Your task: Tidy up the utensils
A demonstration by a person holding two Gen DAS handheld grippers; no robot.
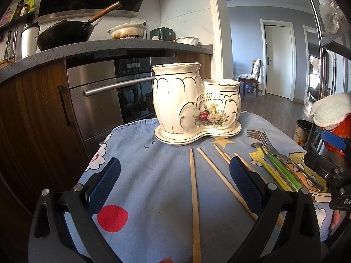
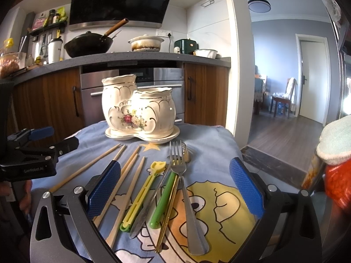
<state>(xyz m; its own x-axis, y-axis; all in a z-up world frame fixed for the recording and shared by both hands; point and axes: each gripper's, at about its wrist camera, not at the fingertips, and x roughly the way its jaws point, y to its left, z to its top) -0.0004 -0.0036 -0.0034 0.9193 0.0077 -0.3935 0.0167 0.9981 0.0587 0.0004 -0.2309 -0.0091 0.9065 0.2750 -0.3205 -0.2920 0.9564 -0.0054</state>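
Observation:
A white ceramic two-pot utensil holder [image 1: 193,105] with a flower print stands on its saucer at the far side of the small table; it also shows in the right wrist view [image 2: 140,109]. Several wooden chopsticks [image 1: 195,197] lie on the blue cartoon cloth [image 1: 142,175]. Beside them lie a steel fork [image 2: 186,188], a yellow utensil [image 2: 142,197], a green-handled one [image 2: 164,199], a knife [image 2: 149,206] and a gold stick [image 2: 169,212]. My left gripper [image 1: 175,184] is open and empty above the chopsticks. My right gripper [image 2: 175,188] is open and empty above the fork and the handles.
The table is small; its edges fall off on all sides. Behind it stand a steel oven [image 2: 131,83] and wood cabinets [image 2: 43,100] under a counter with a wok [image 2: 87,43]. A red and white bundle [image 2: 337,153] sits at right. The left gripper's body [image 2: 33,153] shows at left.

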